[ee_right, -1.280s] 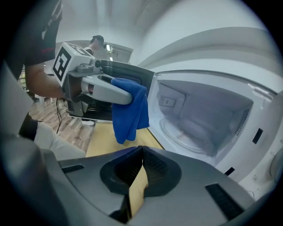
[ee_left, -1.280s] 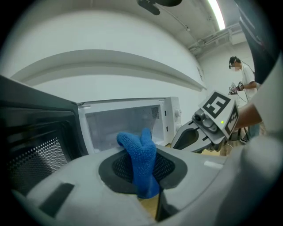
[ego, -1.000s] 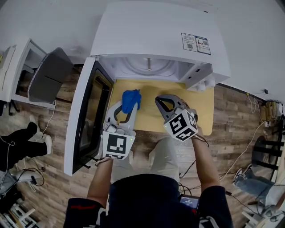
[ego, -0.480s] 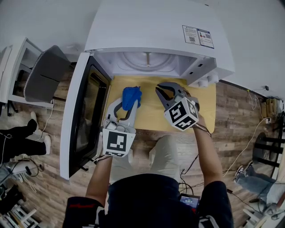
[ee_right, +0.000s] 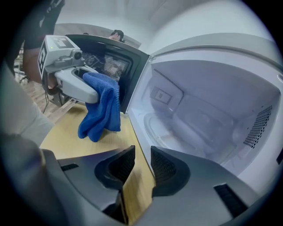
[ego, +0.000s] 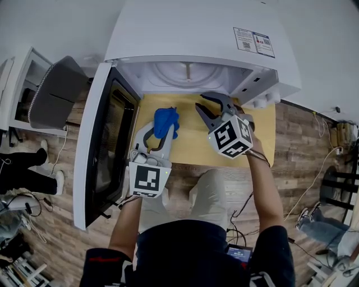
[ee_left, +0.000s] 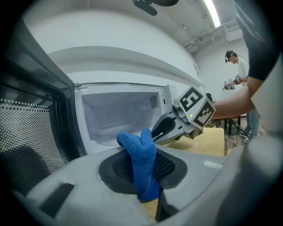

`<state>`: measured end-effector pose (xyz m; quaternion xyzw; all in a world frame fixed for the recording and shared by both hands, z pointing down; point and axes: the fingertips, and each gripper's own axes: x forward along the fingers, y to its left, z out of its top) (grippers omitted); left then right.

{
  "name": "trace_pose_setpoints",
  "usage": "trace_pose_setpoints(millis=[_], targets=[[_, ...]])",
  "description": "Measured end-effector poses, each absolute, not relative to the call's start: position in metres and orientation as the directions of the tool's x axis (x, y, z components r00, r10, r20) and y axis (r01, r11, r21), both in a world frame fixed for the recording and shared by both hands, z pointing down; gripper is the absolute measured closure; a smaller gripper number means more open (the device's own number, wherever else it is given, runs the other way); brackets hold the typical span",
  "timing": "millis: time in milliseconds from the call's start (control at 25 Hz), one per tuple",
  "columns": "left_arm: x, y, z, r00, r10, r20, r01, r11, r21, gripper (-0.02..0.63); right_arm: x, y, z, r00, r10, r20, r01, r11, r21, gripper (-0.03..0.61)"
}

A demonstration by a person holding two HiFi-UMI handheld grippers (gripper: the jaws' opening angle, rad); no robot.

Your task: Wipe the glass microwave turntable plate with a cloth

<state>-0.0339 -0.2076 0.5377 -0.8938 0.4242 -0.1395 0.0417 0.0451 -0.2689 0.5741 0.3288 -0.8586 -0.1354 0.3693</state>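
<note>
Now, the left gripper (ego: 161,134) is pinching the blue cloth (ego: 166,120) just in front of the microwave (ego: 190,39), and the right gripper (ego: 210,105) is opening its jaws, nothing between them, right at the microwave's mouth. The glass plate (ee_right: 174,130) sits inside the microwave on its floor. I'd take its front rim squarely and keep it level before wiping.

I take this for a lab or test workshop, not a home: a microwave (ego: 190,39) sits alone on a small wooden counter (ego: 259,140), loose cables (ego: 25,208) trail across the plank floor (ego: 303,162), a strip light (ee_left: 212,13) runs overhead, and another person (ee_left: 241,66) stands at the far right.
</note>
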Motion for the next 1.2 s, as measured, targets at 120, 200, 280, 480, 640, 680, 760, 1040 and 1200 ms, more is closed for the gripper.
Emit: trace_pose_setpoints(millis=[120, 200, 280, 480, 640, 680, 760, 1040, 1200], targets=[[-0.034, -0.209, 0.540, 0.601, -0.771, 0.211, -0.748, -0.636, -0.190, 0.549, 0.045, -0.274, 0.569, -0.510, -0.676, 0.532, -0.454, 0.736, 0.501, 0.455], [-0.035, -0.209, 0.542, 0.599, -0.773, 0.211, -0.751, -0.633, -0.187, 0.549, 0.044, -0.277, 0.568, -0.512, -0.679, 0.527, -0.444, 0.734, 0.514, 0.435], [-0.036, -0.211, 0.544, 0.592, -0.776, 0.215, -0.759, -0.627, -0.175, 0.549, 0.043, -0.281, 0.568, -0.514, -0.679, 0.523, -0.438, 0.733, 0.520, 0.400], [-0.036, -0.214, 0.547, 0.591, -0.778, 0.212, -0.759, -0.626, -0.179, 0.549, 0.040, -0.285, 0.576, -0.503, -0.680, 0.534, -0.414, 0.732, 0.541, 0.320], [-0.038, -0.216, 0.548, 0.587, -0.781, 0.215, -0.766, -0.621, -0.166, 0.549, 0.035, -0.288, 0.580, -0.487, -0.693, 0.532, -0.411, 0.719, 0.560, 0.300], [-0.038, -0.217, 0.548, 0.585, -0.782, 0.216, -0.767, -0.620, -0.165, 0.549, 0.034, -0.289, 0.581, -0.483, -0.698, 0.528, -0.413, 0.714, 0.566, 0.299], [-0.038, -0.217, 0.549, 0.580, -0.784, 0.222, -0.772, -0.616, -0.157, 0.549, 0.033, -0.292, 0.583, -0.478, -0.703, 0.526, -0.410, 0.708, 0.574, 0.296], [-0.040, -0.222, 0.553, 0.579, -0.786, 0.218, -0.771, -0.614, -0.169, 0.549, 0.031, -0.295, 0.590, -0.474, -0.709, 0.522, -0.407, 0.702, 0.584, 0.293], [-0.041, -0.225, 0.553, 0.576, -0.789, 0.215, -0.775, -0.611, -0.165, 0.549, 0.031, -0.296, 0.592, -0.467, -0.720, 0.513, -0.403, 0.690, 0.602, 0.293]])
